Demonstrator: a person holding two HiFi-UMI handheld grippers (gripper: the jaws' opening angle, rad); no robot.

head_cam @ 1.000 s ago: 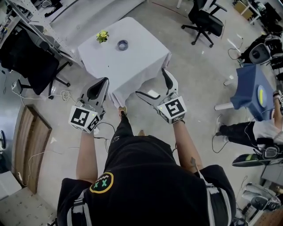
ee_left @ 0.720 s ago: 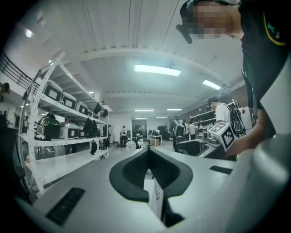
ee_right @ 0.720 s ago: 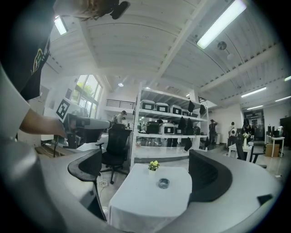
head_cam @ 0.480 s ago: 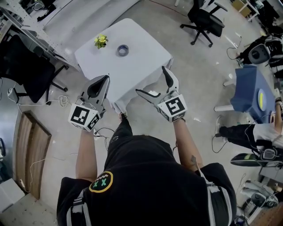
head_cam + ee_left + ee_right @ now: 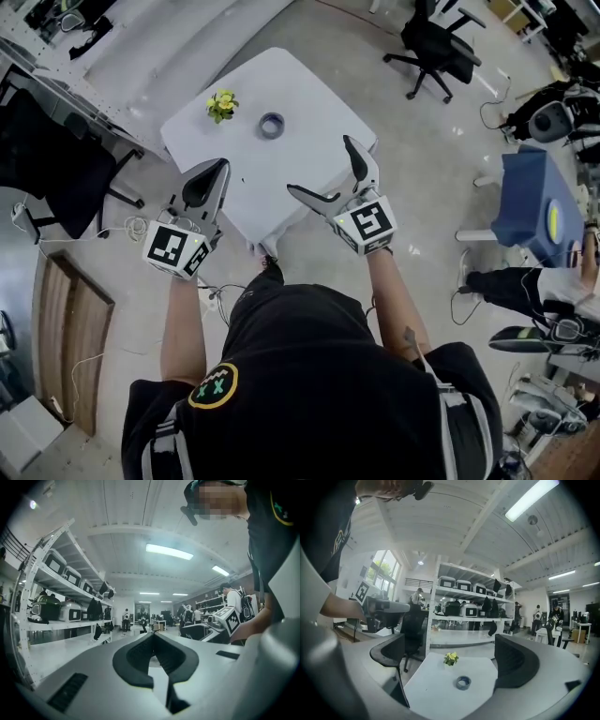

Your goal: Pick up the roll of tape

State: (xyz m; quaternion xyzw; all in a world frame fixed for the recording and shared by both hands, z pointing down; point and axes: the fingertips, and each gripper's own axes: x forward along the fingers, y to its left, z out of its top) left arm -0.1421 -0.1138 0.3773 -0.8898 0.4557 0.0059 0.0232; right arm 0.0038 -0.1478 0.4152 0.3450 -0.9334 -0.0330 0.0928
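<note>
The roll of tape, a small blue-grey ring, lies flat on a square table with a white cloth. Beside it stands a small yellow-flowered plant. My left gripper hangs over the table's near left edge, its jaws shut on nothing. My right gripper is over the near right edge, open and empty. In the right gripper view the tape sits on the table ahead of the open gripper, with the plant behind it. The left gripper view shows the shut gripper facing the room.
A black office chair stands beyond the table on the right. Another dark chair and white shelving are on the left. A blue stand and a seated person's legs are to the right. Cables lie on the floor.
The person has stepped nearer the table. It sits lower in the head view, and both grippers now reach over its near edge. Jaw states are unchanged.
</note>
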